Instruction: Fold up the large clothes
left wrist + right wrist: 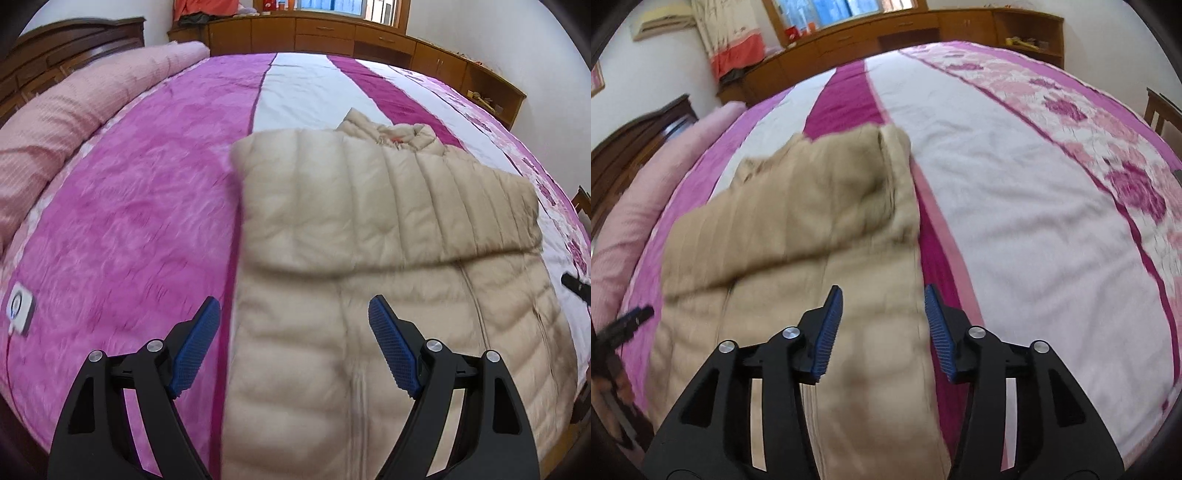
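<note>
A beige quilted puffer jacket (pixel 369 229) lies on the bed with its zipper facing up and a sleeve folded across its chest. It also shows in the right wrist view (pixel 812 229). My left gripper (pixel 293 310) is open and empty, hovering over the jacket's left edge near the hem. My right gripper (pixel 883 295) is open and empty, hovering over the jacket's right edge. The tip of the right gripper shows at the right edge of the left wrist view (pixel 576 286), and the left gripper shows at the left edge of the right wrist view (pixel 628 321).
The bed cover (pixel 129 206) is pink, magenta and white striped, with a floral band on the right (pixel 1108 155). A rolled pink quilt (pixel 74 110) lies at the left. A small white device (pixel 20 310) lies on the bed's left. Wooden cabinets (pixel 332 33) line the far wall.
</note>
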